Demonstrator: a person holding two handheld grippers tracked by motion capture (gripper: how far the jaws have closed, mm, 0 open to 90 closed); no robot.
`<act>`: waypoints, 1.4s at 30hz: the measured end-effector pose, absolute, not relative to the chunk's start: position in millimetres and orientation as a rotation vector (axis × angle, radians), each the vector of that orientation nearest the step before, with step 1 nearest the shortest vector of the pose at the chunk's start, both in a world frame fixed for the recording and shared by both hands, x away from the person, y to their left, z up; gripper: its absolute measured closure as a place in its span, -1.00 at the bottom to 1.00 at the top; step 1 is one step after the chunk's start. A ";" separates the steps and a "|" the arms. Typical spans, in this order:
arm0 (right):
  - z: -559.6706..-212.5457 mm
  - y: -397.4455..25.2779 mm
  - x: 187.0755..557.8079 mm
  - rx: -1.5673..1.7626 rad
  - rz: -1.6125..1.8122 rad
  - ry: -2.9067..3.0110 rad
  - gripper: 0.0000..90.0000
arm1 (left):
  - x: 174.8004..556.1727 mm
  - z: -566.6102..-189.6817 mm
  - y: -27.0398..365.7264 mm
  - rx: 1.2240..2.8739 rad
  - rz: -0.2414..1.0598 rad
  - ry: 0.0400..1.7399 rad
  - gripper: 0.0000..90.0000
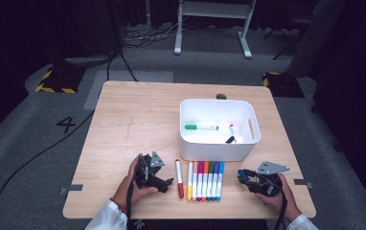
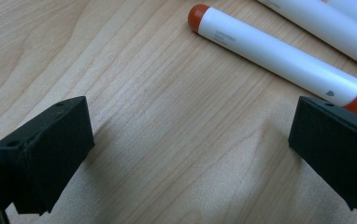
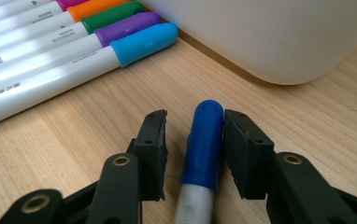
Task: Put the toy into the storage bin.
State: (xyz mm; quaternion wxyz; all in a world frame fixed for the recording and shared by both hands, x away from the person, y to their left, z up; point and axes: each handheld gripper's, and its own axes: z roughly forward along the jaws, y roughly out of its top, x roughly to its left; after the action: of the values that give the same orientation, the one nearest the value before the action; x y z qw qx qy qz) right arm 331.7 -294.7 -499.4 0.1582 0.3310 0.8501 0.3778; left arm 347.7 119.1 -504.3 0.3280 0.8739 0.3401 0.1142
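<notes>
A white bin [image 1: 214, 149] stands right of the table's middle, holding a green-capped marker [image 1: 201, 127] and another marker [image 1: 232, 134]. In front of it lies a row of several coloured markers [image 1: 205, 180], with a red-capped marker [image 1: 179, 178] apart at its left. My left gripper [image 1: 166, 183] rests on the table just left of the red marker [image 2: 279, 58], open [image 2: 190, 154] over bare wood. My right gripper [image 1: 244, 176] sits right of the row. A dark blue-capped marker [image 3: 203, 149] lies between its jaws [image 3: 193, 126], touching the right jaw, with a gap at the left one.
The bin's curved wall [image 3: 270, 32] rises close ahead of the right gripper, and the row's light blue marker [image 3: 74, 70] lies to its left. The table's left half and back strip [image 1: 138, 115] are bare wood. Cables and a desk frame stand on the floor beyond.
</notes>
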 end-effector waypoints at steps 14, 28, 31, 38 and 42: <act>-497.6 -306.4 339.1 0.907 1.067 2.455 0.65 | 347.7 -504.3 119.1 2.288 0.299 0.890 -1.00; -477.1 -314.6 331.0 0.855 1.275 2.424 0.66 | 347.8 -504.3 119.1 2.288 0.299 0.891 -1.00; -473.2 -313.6 327.9 0.830 1.317 2.409 0.66 | 347.8 -504.3 119.1 2.288 0.299 0.890 -1.00; -461.1 -313.9 320.0 0.771 1.430 2.341 0.66 | 347.8 -504.3 119.0 2.288 0.299 0.890 -1.00; -453.8 -315.5 316.5 0.752 1.483 2.291 0.66 | 347.8 -504.3 119.0 2.288 0.299 0.890 -1.00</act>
State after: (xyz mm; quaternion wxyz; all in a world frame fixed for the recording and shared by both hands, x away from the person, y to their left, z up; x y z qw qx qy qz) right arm 316.5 -315.5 -453.8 0.1549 0.2626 0.7996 0.5175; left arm 347.8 119.0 -504.3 0.3281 0.8739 0.3401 0.1141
